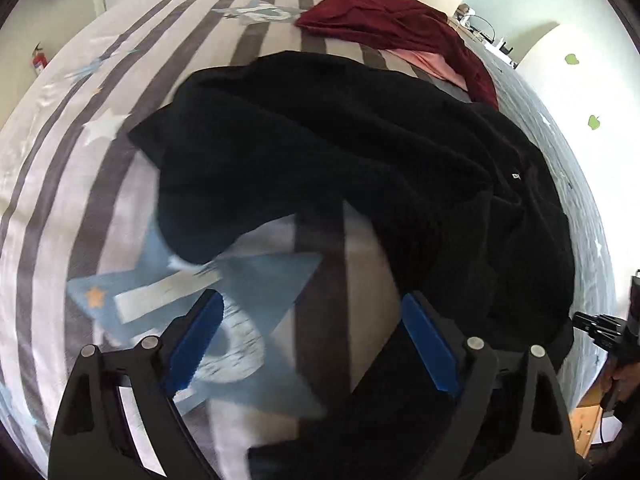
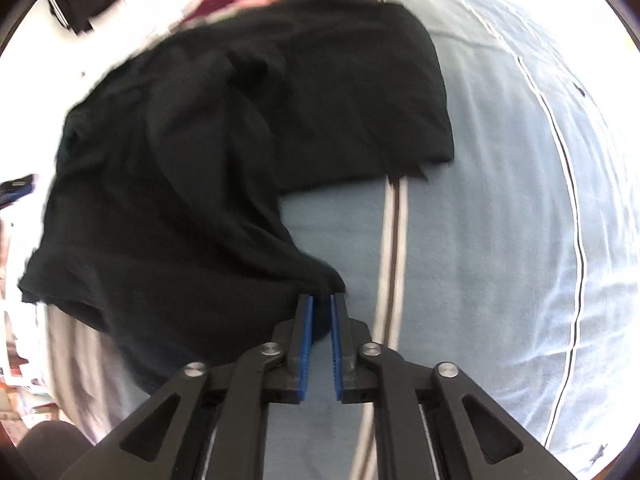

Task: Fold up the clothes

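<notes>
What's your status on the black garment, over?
Left gripper open, empty, over the bedspread. Right gripper shut on black garment edge. Garment crumpled, unfolded. Maroon clothing lies beyond, touching it.

A garment (image 1: 340, 152) lies spread on the bed (image 1: 60, 200) ahead of you. Behind it, farther up the bed, lies a second garment (image 1: 384, 20). Your left gripper (image 1: 312, 312) sits just before the near garment's edge; your right gripper (image 2: 320, 304) meets its near corner.
</notes>
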Demonstrator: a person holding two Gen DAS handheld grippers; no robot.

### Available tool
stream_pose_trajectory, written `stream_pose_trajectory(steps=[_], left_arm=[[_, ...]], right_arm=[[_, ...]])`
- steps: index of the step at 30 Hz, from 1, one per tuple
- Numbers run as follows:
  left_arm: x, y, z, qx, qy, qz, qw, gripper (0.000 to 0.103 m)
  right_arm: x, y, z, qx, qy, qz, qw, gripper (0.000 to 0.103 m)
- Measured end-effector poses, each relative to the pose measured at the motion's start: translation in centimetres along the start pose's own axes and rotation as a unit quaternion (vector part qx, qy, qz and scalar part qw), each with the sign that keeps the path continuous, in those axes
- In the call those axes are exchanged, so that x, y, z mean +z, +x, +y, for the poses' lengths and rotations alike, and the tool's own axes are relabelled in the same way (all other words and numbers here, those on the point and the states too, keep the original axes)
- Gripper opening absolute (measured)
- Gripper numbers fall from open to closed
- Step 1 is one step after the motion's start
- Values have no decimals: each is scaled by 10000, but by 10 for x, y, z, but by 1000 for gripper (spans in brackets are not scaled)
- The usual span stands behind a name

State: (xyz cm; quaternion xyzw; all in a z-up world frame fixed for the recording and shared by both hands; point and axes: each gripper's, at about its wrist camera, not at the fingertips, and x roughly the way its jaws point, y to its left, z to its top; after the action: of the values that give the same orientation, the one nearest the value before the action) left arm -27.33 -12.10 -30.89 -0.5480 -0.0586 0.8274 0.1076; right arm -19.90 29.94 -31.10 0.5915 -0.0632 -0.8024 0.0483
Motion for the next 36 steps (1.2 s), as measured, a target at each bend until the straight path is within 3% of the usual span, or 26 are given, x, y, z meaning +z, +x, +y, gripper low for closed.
stream_pose_trajectory(steps=[1,4,7,8,9,10,12,13,14,19,25,29,31,34,36], left_arm=[[7,16,-11,-102,-22,-14,9999,87],[21,40,-25,107,32,-1,9999,85],[35,63,-38,345,93,16,9994,72],[39,70,-42,424,114,21,9990,64],[43,78,-47,504,134,27,9986,36],[45,80,-45,539,140,44,9984,16],[47,76,-37,618,145,59,9980,6],[48,71,-31,674,148,49,9976,5],[48,67,-25,730,151,40,9972,5],[37,24,38,1056,-65,-67,9944,5],[25,-6,76,1298,59,-86,9915,5],[11,-9,81,1363,34,-7,9907,5],[3,-5,76,1317,252,250,9906,5],[-4,-24,64,1210,431,214,9915,7],[5,-40,60,1120,399,-80,9929,13]], right_arm=[[5,-3,1,15,-18,-78,10000,21],[21,-4,5,85,41,-162,9998,33],[34,13,10,-22,27,-25,10000,36],[37,20,11,-46,23,25,10000,36],[40,27,11,-6,79,61,10000,36],[42,34,11,33,131,100,9999,36],[45,49,12,83,165,254,9995,31],[45,54,15,67,95,319,9994,13],[45,58,16,48,26,377,9993,6],[40,47,3,90,18,400,9992,2],[28,31,-32,44,25,557,9984,1],[23,37,-16,277,-354,784,9959,2],[23,41,-11,282,-476,905,9944,2],[35,34,-24,126,-124,663,9976,4],[55,20,-41,49,332,255,9991,22]])
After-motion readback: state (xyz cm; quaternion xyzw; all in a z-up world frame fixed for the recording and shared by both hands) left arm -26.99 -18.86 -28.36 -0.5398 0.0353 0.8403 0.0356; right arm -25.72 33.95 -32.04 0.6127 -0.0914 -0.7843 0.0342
